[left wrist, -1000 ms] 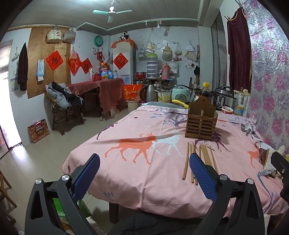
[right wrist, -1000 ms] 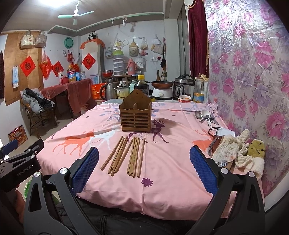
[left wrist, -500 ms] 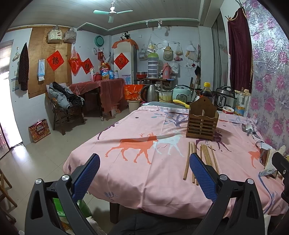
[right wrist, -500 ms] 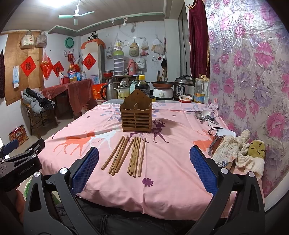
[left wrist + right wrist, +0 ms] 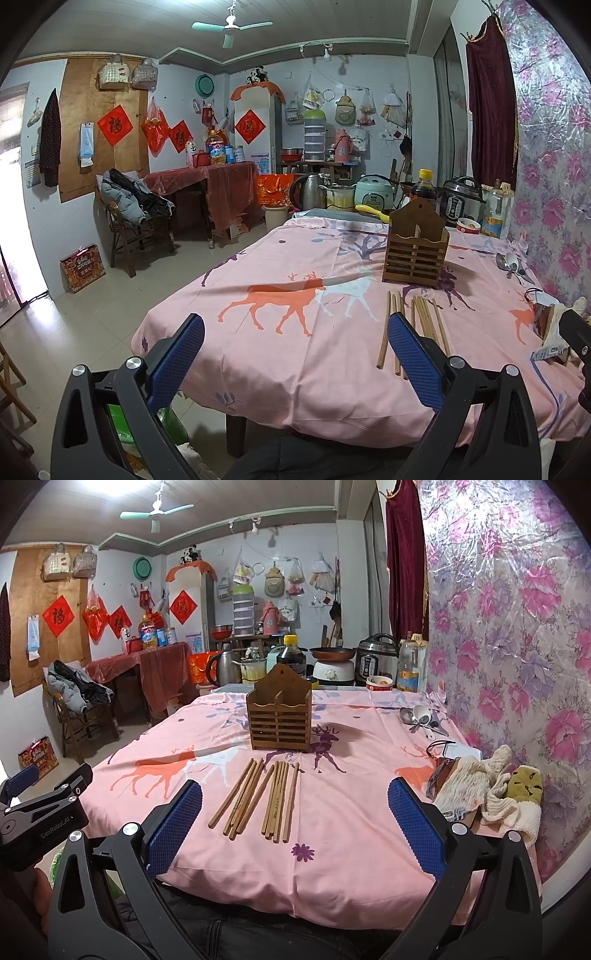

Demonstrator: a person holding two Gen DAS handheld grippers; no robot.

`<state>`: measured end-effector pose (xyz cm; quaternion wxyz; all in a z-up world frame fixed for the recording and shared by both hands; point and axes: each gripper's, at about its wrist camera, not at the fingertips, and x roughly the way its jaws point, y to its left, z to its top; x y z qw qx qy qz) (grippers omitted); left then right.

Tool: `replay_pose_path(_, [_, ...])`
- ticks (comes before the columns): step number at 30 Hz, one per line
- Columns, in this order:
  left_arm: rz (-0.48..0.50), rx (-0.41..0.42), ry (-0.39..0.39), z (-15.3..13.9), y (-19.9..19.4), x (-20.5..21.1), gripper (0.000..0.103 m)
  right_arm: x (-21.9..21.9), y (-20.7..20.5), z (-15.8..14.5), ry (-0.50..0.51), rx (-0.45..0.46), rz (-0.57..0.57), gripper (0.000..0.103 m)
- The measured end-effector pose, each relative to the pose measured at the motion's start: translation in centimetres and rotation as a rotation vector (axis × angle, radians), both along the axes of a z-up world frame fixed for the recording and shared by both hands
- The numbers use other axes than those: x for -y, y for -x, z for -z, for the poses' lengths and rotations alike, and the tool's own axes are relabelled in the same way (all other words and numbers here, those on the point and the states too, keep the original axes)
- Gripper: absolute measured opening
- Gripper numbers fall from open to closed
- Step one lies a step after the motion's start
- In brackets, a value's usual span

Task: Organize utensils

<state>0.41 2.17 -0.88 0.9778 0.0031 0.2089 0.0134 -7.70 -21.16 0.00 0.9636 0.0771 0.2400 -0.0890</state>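
Note:
Several wooden chopsticks (image 5: 258, 797) lie side by side on the pink tablecloth (image 5: 332, 849), just in front of a slatted wooden utensil holder (image 5: 279, 718) that stands upright. Several spoons (image 5: 419, 718) lie at the far right by the wall. My right gripper (image 5: 293, 830) is open and empty, low at the table's near edge, short of the chopsticks. My left gripper (image 5: 295, 365) is open and empty at the near left corner; the chopsticks (image 5: 413, 325) and the holder (image 5: 415, 249) are to its right.
Cloths and a small bag (image 5: 484, 786) lie at the right edge by the floral wall. A kettle (image 5: 221, 670), a sauce bottle (image 5: 291, 657), cookers (image 5: 376, 659) and a bowl (image 5: 380, 682) crowd the far end. A chair (image 5: 129, 221) stands on the floor to the left.
Both views have shifted only slightly; the table looks a touch closer. Both grippers stay open and nothing on the table has moved.

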Motion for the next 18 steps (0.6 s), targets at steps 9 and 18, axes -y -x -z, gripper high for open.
replay_pose_path(9, [0.001,-0.001,-0.002,0.06,-0.04,-0.06,0.097,0.02,0.06,0.01,0.0,0.001,0.0,0.096])
replay_pose_path(18, [0.0,-0.001,-0.003,0.13,0.01,-0.14,0.097,-0.02,0.14,0.08,0.0,0.004,0.002,0.096])
